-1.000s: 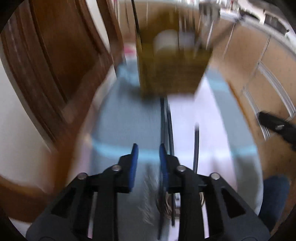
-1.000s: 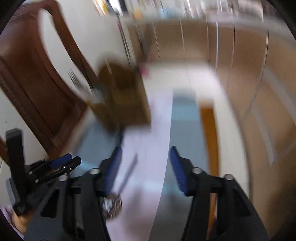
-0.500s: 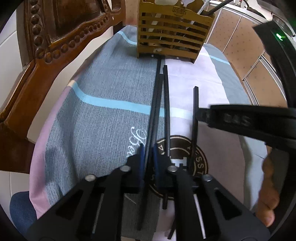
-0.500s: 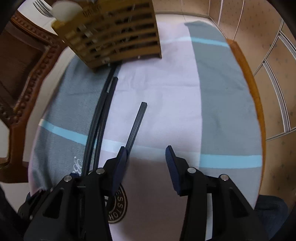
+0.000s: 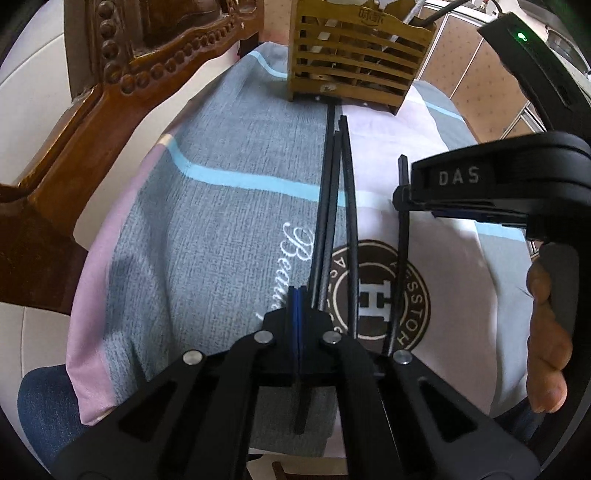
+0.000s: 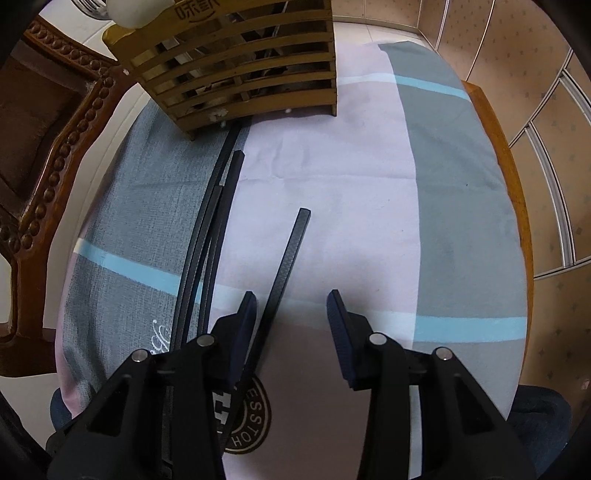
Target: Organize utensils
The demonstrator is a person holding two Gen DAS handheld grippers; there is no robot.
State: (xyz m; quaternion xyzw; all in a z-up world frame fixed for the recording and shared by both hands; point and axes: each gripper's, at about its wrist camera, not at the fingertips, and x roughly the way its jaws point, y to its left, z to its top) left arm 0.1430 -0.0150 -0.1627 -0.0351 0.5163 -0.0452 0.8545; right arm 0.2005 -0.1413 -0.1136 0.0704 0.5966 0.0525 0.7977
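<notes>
While the left gripper [image 5: 297, 295] has its blue pads pressed together with no gap showing, a thin black chopstick [image 5: 301, 410] runs out from under them toward the camera, so it appears pinched between the pads. Just to the right of those pads lies a bundle of three black chopsticks [image 5: 334, 206] on a grey, pink and blue-striped cloth [image 5: 221, 229], their far tips fanned together and reaching the foot of a slatted wooden utensil holder [image 5: 354, 62] standing at the far end of the table. One more chopstick [image 6: 290, 258] lies apart from the bundle, to its right, crossing a round brown logo [image 5: 413, 295] printed on the cloth.

Seen from the right wrist camera, the right gripper [image 6: 291, 321] hovers low over the cloth with its fingers spread wide and nothing between them; the single chopstick passes just inside its left finger [image 6: 245, 317], whether touching cannot be told. In the left wrist view the same gripper crosses over that chopstick from the right, with the person's hand [image 5: 546, 332] on its handle. A carved wooden chair [image 5: 122, 74] stands beside the table on the left, and the holder already contains utensils, including a fork [image 6: 88, 5] at its top.
</notes>
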